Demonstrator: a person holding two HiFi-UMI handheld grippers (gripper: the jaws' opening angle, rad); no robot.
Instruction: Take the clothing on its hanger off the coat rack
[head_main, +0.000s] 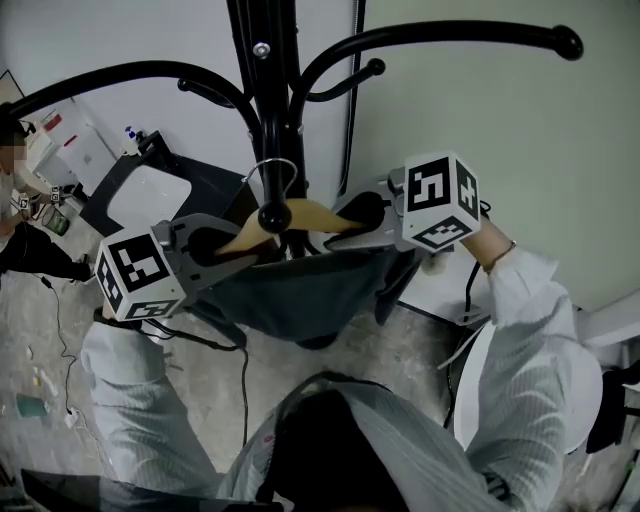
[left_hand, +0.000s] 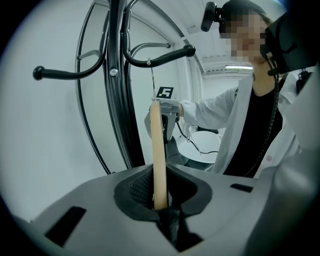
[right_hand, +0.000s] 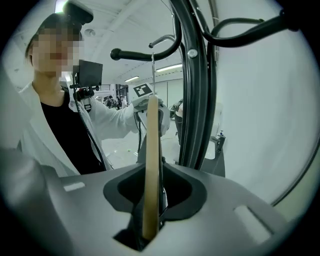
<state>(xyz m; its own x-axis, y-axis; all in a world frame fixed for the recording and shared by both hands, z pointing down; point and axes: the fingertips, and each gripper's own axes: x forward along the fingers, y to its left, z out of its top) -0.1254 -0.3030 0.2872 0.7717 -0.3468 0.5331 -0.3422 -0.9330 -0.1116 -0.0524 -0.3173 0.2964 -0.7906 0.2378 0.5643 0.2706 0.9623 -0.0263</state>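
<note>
Head view with both gripper views: the wooden hanger (head_main: 318, 213) is being held at both of its ends, close against the black coat rack (head_main: 270, 110). The left gripper (left_hand: 160, 202) is being pressed shut on the hanger's left arm, with a fold of dark cloth lying beside the wood between its jaws. The right gripper (right_hand: 150, 220) is being pressed shut on the opposite arm, the wood being seen edge-on between its jaws. The dark grey clothing (head_main: 300, 290) is being carried on the hanger, draped below both grippers and hanging above the floor (head_main: 40, 330). The hanger's metal hook (head_main: 272, 168) is being shown just beside the rack's pole, above a ball-tipped peg (head_main: 270, 215); whether the hook is resting on that peg cannot be told. The two grippers are being pointed inward toward one another and somewhat downward, each being gripped by an arm in a pale striped sleeve (head_main: 530, 300)
</note>
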